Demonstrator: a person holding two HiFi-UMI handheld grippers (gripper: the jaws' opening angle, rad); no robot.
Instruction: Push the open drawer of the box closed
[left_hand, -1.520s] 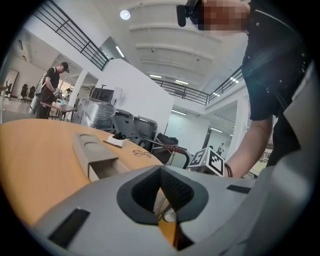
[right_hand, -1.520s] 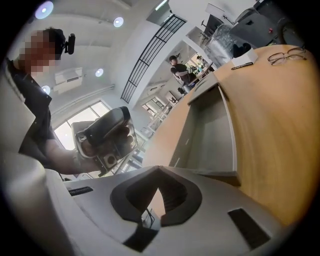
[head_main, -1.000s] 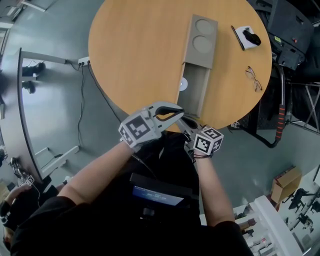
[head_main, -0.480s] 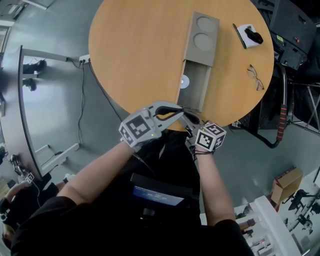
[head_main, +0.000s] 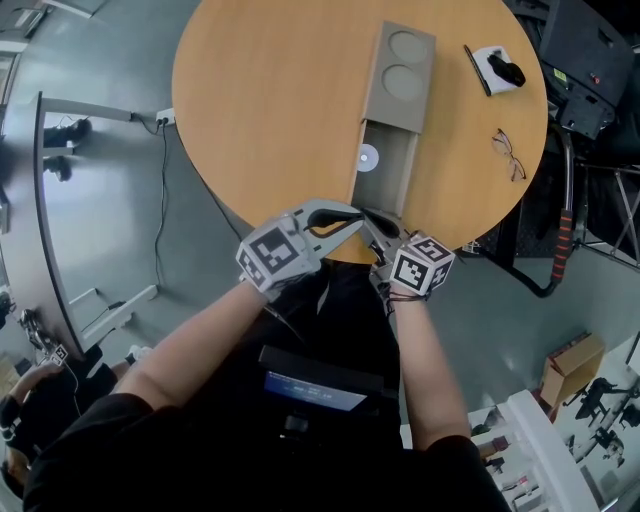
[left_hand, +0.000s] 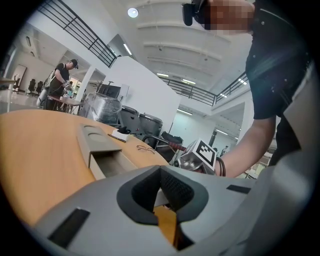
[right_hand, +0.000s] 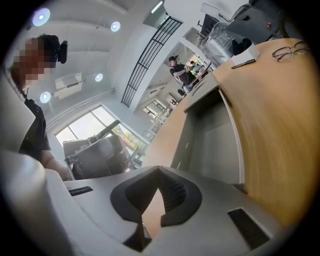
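Here's the picture: the box (head_main: 402, 70) lies on the round counter (head_main: 270, 110), up in the upper middle of the head view, and its drawer (head_main: 388, 178) is pulled well out toward the lower centre of the frame, with a small white disc (head_main: 367, 157) lying inside. Both tools sit at the counter's near edge. The left gripper (head_main: 350, 216) comes in from the lower left, its jaws brought together at the tips with nothing between them, only counter showing through the hollow behind the pads. The right gripper (head_main: 378, 228) comes in from the lower right, jaws likewise pressed together and empty. The tips of both sit right by the drawer's front end, and I can't say for sure whether either is touching it. What matters now is the line. The drawer's long axis runs from the lower centre up and slightly right into the box, so the closing push has to go straight up the frame along it. In the right gripper view the drawer stretches directly ahead of the jaws, while in the left gripper view it sits off to the left. So the right one looks better lined up. A push off that line risks skewing the box rather than seating the drawer.
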